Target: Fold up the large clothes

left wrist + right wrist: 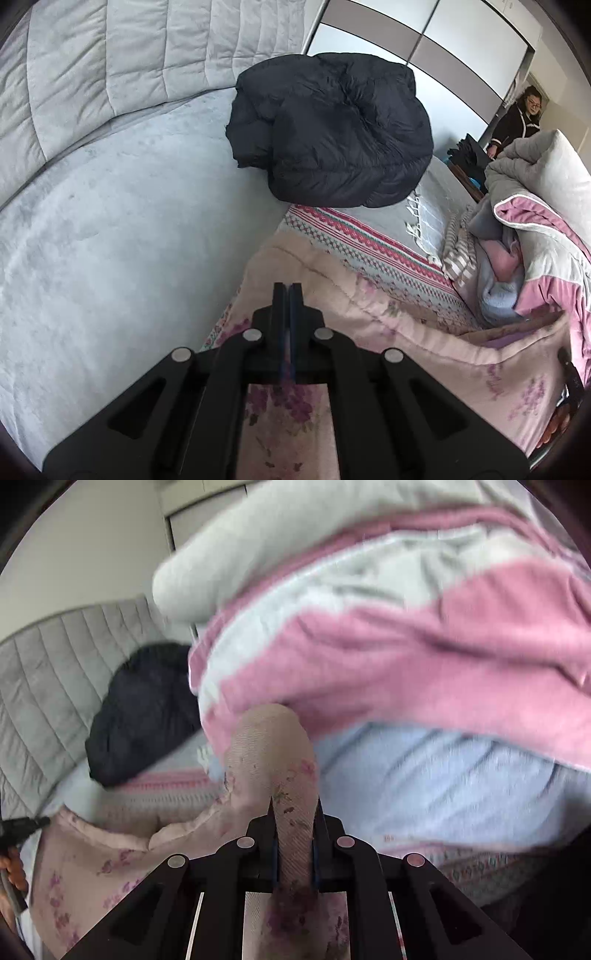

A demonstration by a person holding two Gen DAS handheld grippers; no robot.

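the pink floral blanket point(424, 332) i'm folding lies across the bed point(110, 240) in front of the heaped bedding point(388, 627), and i think dragging it could snag that heap or the black jacket point(332, 133). my right gripper point(295, 812) pinches a thick blanket fold; my left gripper point(287, 291) looks closed with nothing visible between its tips, so that edge may sag. i can read no writing.

Left wrist view: low over bed point(110, 229), facing headboard point(110, 55). Right wrist view: close, blurred, facing bedding pile point(388, 627). Shared ahead of tongs: black jacket point(328, 129), floral quilt point(273, 760).
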